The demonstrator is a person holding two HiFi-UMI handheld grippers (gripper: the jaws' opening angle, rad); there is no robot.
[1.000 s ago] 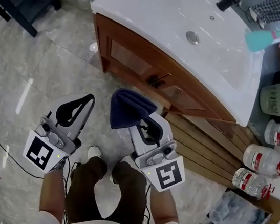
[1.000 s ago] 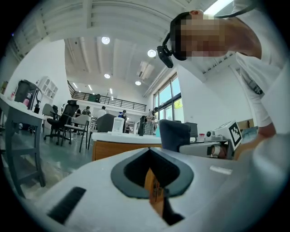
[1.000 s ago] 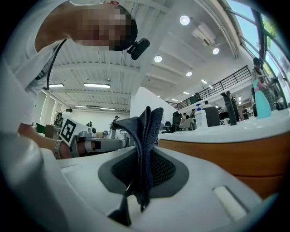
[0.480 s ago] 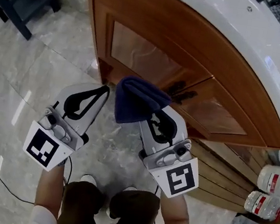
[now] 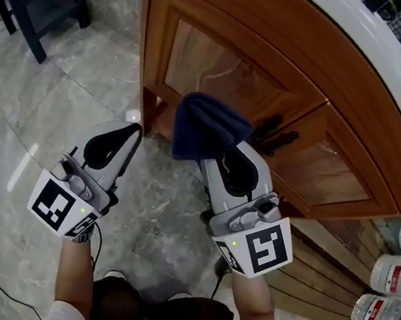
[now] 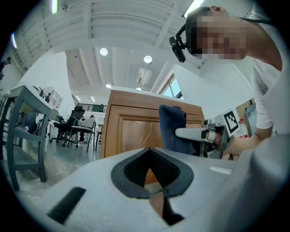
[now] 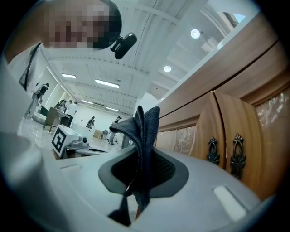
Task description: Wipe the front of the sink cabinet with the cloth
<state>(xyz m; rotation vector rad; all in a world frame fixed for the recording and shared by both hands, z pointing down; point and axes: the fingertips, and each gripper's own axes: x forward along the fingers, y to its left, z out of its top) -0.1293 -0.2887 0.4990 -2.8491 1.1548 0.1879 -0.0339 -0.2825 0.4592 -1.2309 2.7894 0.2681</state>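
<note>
Your right gripper [image 5: 223, 168] pinches the cloth [image 5: 207, 123] upright, ready to press on the cabinet [image 5: 220, 73] front; your left gripper [image 5: 114, 143] waits closed and empty.

— Where is your cloth [image 5: 209, 127]?
— Dark blue, bunched, pinched upright in your right gripper [image 5: 219, 158], close before the sink cabinet [image 5: 158, 16]
— And its front?
— Brown wood, two panelled doors [image 5: 224, 74] shut, dark ornate handles [image 5: 274, 136] at the middle seam
</note>
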